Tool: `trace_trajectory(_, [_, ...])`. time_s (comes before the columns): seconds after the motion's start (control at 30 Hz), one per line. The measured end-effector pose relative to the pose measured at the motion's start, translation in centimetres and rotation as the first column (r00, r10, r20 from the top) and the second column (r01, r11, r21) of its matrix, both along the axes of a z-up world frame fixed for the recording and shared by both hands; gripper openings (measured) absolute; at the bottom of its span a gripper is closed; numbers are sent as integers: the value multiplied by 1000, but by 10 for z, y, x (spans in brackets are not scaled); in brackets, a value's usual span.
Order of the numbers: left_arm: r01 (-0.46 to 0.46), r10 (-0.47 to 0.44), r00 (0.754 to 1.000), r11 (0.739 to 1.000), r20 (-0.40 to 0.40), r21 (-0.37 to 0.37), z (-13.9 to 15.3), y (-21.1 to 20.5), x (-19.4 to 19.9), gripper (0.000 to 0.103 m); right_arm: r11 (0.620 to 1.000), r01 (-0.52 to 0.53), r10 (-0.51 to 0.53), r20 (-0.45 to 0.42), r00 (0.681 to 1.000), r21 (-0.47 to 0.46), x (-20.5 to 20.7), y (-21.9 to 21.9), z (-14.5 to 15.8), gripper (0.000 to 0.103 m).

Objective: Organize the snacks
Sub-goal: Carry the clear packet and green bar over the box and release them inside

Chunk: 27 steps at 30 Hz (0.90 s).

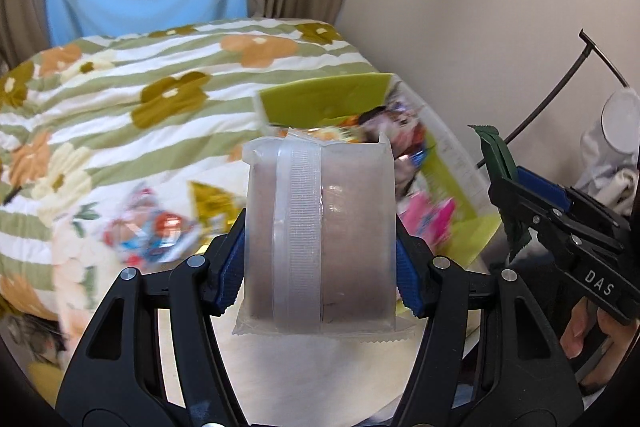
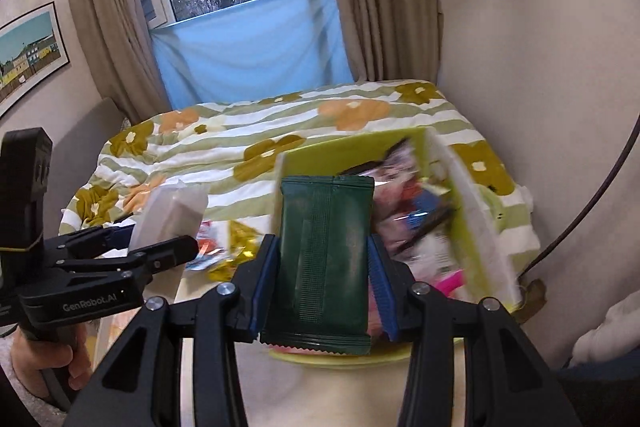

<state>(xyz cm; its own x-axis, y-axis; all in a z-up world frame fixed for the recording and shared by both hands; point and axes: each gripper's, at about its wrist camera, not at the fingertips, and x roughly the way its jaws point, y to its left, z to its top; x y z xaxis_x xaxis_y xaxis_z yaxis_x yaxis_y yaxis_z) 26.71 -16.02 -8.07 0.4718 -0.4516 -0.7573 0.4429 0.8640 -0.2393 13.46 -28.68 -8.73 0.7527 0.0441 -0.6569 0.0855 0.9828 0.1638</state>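
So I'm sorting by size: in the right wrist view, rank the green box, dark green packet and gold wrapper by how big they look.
1. green box
2. dark green packet, held close to the camera, so its true size is unsure
3. gold wrapper, partly hidden
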Motion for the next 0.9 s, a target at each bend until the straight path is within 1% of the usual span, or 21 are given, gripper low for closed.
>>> trace_trajectory(0.13, [-5,5,1000,1000,-27,1,-12,-53,4,59,1000,-13,13,-1,1000,2,0,-41,1,41])
trace_trajectory(0.23, [-5,5,999,1000,-47,2,-23,-86,6,59,1000,-25,25,-10,1000,0,3,-66,-4,41])
trace_trajectory(0.3, [4,-1,997,999,-73,42,-34,-108,10,61,999,-32,33,-24,999,13,4,-81,-10,41])
trace_trajectory(0.33, [1,4,997,998,-79,62,-39,-112,11,63,999,-37,37,-29,999,18,4,-86,-11,41])
trace_trajectory(0.37, [-7,14,996,997,-87,80,-43,-119,10,74,999,-43,44,-34,998,19,5,-90,-13,41])
trace_trajectory(0.4, [-9,16,995,997,-95,75,-44,-122,8,92,999,-51,52,-37,998,18,5,-94,-15,41])
trace_trajectory(0.43, [-22,27,995,998,-96,53,-44,-121,6,99,998,-57,58,-38,998,18,5,-97,-16,41])
trace_trajectory(0.47, [-41,44,995,999,-88,36,-43,-118,2,103,998,-63,63,-40,997,20,6,-104,-17,41])
trace_trajectory(0.53, [-65,69,994,997,-82,44,-42,-112,-3,103,997,-75,76,-45,996,29,7,-109,-19,41])
trace_trajectory(0.67, [-129,135,990,985,-49,112,-40,-98,-12,103,993,-109,112,-59,992,47,14,-115,-26,41])
trace_trajectory(0.9, [-205,212,976,971,-42,126,-41,-73,-13,103,982,-176,182,-87,979,72,36,-114,-41,41])
